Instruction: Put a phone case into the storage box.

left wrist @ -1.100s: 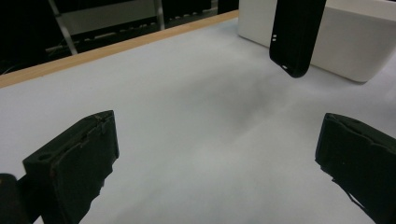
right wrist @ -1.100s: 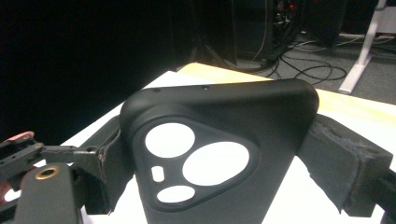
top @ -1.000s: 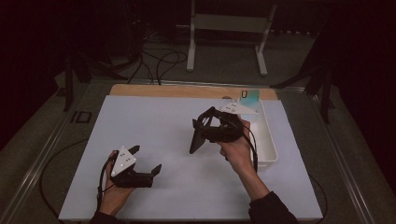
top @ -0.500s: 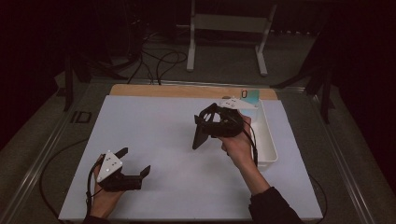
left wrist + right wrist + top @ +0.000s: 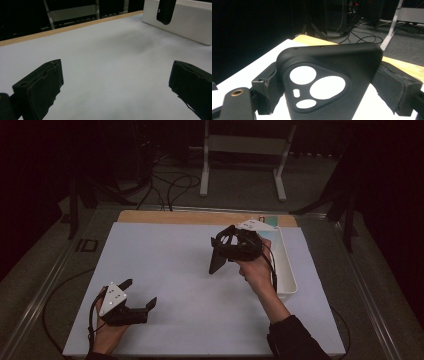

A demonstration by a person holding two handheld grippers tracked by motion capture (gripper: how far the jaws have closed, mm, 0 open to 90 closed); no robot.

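The right gripper [image 5: 220,262] held its fingers clamped across the light, flexible phone case [image 5: 329,85], left of the white bin [image 5: 287,270], while the left gripper [image 5: 140,295] waited, fingers apart.

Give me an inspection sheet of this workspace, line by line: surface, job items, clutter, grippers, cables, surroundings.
Surface: white table top with a wooden far edge, bare in the middle.
Job's things: black phone case, camera cutouts visible, held above the table; white bin at the right edge.
Clutter: nothing seen.
Grippers: right gripper shut on the phone case; left gripper open, empty, low near the front left.
Cables: black cables on the floor beyond the table.
Surroundings: dark room, white stand behind.
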